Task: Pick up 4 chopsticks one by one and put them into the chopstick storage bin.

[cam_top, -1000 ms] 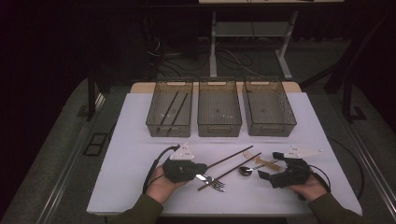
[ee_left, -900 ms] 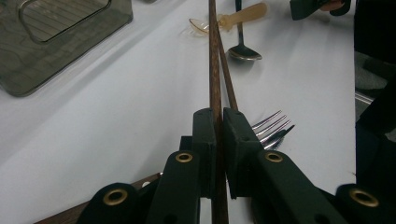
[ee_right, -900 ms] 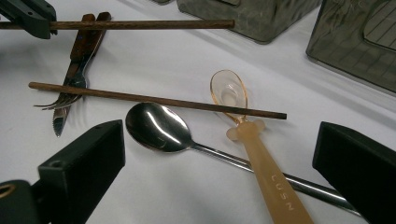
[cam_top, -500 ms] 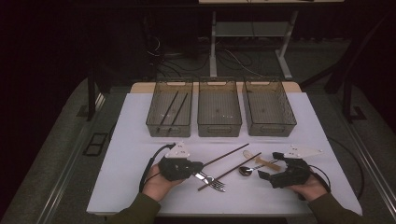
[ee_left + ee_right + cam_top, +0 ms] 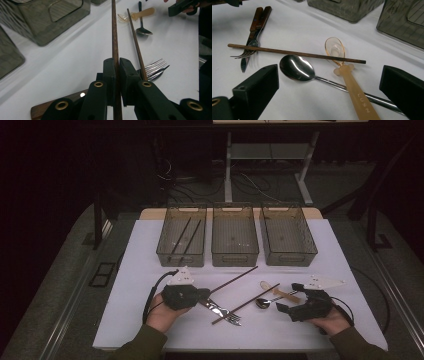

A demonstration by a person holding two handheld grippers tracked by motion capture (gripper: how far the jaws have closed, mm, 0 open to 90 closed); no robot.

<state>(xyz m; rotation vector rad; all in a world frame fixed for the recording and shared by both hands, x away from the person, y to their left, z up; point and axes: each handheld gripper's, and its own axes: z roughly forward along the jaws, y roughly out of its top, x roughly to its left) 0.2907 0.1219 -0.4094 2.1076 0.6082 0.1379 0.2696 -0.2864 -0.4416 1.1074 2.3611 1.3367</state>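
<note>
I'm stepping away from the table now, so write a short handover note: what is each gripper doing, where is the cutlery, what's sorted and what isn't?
Left gripper: shut on a brown chopstick that points toward the bins.
Right gripper: open, holding nothing, above the metal spoon and amber plastic spoon.
Done: two chopsticks lie in the left bin.
Left: the held chopstick; the second chopstick, lying across the fork and the table knife; both spoons. The middle bin and right bin look empty.

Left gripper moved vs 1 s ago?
Yes, slightly: left gripper, shut on a chopstick, has slid leftward; its grey plate now sits below the left bin's middle.
</note>
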